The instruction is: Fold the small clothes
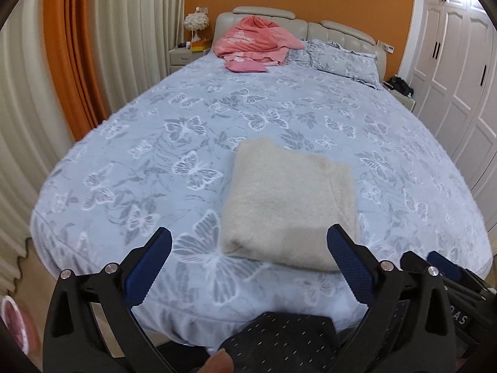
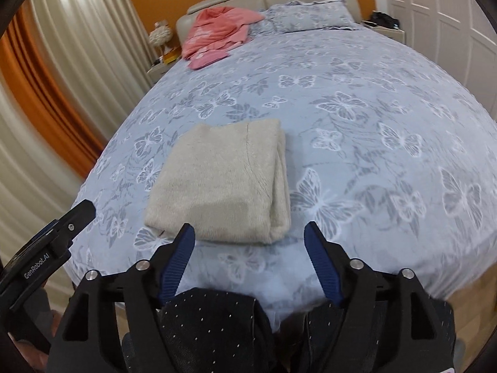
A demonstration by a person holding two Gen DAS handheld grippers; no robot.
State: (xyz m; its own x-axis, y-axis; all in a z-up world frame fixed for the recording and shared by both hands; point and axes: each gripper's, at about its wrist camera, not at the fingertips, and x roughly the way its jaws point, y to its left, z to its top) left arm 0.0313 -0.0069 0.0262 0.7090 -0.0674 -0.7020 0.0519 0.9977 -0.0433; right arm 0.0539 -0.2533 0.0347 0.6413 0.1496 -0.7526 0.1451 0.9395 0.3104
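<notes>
both grippers empty above folded cloth

left gripper and right gripper hang wide open, holding nothing, at the foot of the bed. beige garment lies folded near this edge. pink clothes wait unfolded by the headboard. i judge 1 fold is finished; next, grasp only 1 pink piece at its corners.
</notes>
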